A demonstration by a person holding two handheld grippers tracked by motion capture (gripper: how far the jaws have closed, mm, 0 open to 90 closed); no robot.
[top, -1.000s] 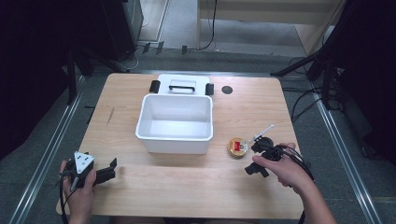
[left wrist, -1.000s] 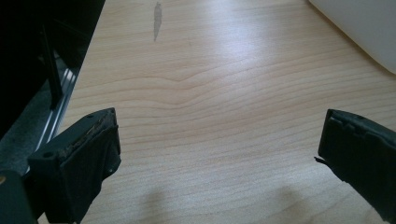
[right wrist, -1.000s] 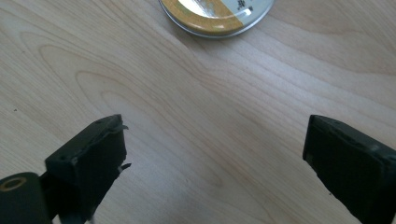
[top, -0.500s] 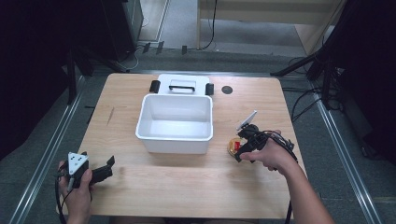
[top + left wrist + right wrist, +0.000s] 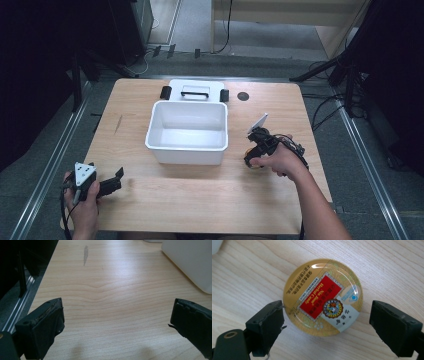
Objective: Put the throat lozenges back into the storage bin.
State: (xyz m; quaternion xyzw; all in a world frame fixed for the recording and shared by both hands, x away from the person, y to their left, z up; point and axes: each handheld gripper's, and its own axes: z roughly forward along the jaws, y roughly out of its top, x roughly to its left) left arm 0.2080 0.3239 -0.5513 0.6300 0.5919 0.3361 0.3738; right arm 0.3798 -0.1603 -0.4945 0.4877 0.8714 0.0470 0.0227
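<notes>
Two jaws of right gripper spread wide, straddling round yellow candy tin with red label | tin flat on wooden surface, beside white plastic bin | left gripper open, well apart, idle.
</notes>
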